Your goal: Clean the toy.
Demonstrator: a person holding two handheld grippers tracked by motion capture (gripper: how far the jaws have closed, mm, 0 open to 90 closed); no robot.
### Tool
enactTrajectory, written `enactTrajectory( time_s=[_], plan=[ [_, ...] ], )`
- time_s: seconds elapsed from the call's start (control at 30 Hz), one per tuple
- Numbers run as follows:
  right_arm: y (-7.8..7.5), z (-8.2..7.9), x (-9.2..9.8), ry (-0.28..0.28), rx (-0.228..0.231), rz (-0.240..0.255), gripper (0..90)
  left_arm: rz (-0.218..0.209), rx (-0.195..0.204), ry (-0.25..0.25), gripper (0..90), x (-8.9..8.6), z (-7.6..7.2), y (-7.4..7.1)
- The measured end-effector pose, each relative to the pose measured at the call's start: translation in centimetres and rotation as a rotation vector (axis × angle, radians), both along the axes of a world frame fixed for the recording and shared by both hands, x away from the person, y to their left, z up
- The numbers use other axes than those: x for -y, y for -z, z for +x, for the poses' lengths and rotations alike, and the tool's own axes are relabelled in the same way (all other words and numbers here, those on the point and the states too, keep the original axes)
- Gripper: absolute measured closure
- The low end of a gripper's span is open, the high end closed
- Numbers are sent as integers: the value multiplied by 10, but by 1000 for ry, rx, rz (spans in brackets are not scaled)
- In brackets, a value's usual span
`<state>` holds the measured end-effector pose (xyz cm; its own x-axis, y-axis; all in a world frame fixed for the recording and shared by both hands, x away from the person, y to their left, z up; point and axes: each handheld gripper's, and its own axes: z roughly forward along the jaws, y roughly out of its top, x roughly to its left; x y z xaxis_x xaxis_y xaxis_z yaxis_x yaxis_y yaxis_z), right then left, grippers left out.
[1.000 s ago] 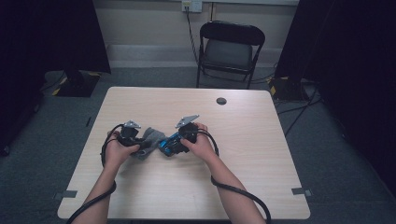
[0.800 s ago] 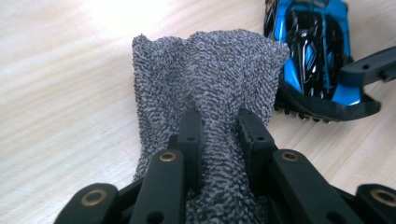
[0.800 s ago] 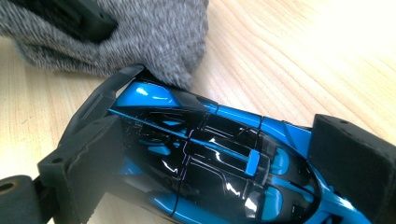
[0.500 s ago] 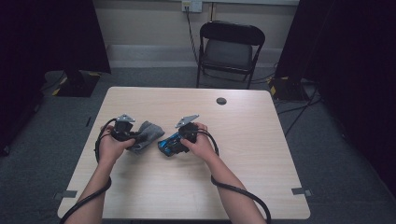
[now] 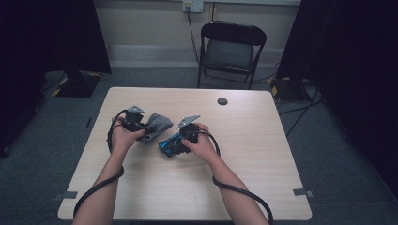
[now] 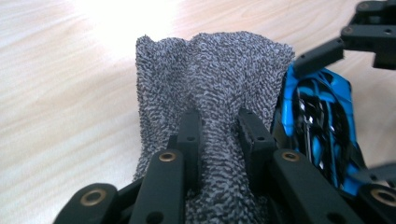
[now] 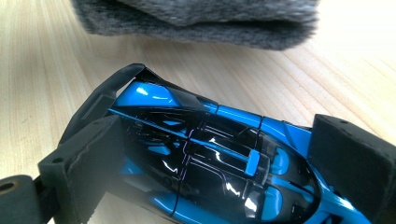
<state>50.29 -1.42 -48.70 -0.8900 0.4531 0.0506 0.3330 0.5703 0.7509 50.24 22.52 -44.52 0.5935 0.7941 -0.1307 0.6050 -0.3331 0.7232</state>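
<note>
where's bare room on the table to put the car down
Bare wood on the table right of the right tool, up to the small black disc, and along the near edge. Crowded mid-left, where the grey cloth in the left tool meets the blue toy car.

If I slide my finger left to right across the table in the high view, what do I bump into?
Left tool → fuzzy grey cloth → shiny blue-and-black toy car → right tool → small round black disc.

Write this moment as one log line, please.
left tongs: pinching grey cloth | right tongs: clamping blue toy car | table: wooden
</note>
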Motion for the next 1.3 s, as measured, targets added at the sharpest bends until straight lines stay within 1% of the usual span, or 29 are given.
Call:
enactTrajectory(
  time_s=[0.13,0.2,0.3,0.4,0.43,0.5,0.6,0.67,0.73,0.77,0.8,0.83,0.87,0.9,0.93,1.13,1.17,1.2,1.27,1.3],
  plan=[
    [0,0,0,1,0,-1,30,-6,-2,-6,735,9,8,3],
    [0,0,0,0,1,1,31,11,-3,3,735,13,12,5],
    [0,0,1,1,2,2,30,2,-6,3,736,23,16,10],
    [0,0,1,-1,1,0,31,23,-7,22,735,31,21,15],
    [0,0,1,0,1,1,31,25,-15,21,735,33,22,17],
    [0,0,1,1,2,2,31,49,-12,27,735,38,24,21],
    [0,0,1,2,3,3,31,44,-15,28,734,46,28,26],
    [1,0,1,2,4,5,31,63,-18,35,733,51,30,28],
    [1,0,1,2,3,5,31,65,-27,41,731,58,32,31],
    [0,0,1,2,2,4,30,69,-22,46,729,61,33,32],
    [0,0,1,2,2,4,31,64,-25,49,728,64,33,33],
    [0,0,1,2,3,6,31,61,-20,55,727,67,33,33],
    [1,0,1,0,4,6,31,66,-18,69,727,69,33,34],
    [1,0,1,1,5,6,30,71,-13,69,725,71,33,35],
    [1,0,1,1,5,6,30,85,-13,81,724,72,33,35],
    [0,0,0,2,3,2,30,106,-17,102,732,75,32,34],
    [0,0,1,2,3,3,30,119,-12,107,734,76,31,33],
    [0,0,1,2,3,4,30,121,-20,115,734,75,31,33],
    [0,0,1,1,2,1,30,112,-22,117,736,75,31,33],
    [0,0,0,2,2,2,30,115,-24,121,737,74,31,33]
  ],
)
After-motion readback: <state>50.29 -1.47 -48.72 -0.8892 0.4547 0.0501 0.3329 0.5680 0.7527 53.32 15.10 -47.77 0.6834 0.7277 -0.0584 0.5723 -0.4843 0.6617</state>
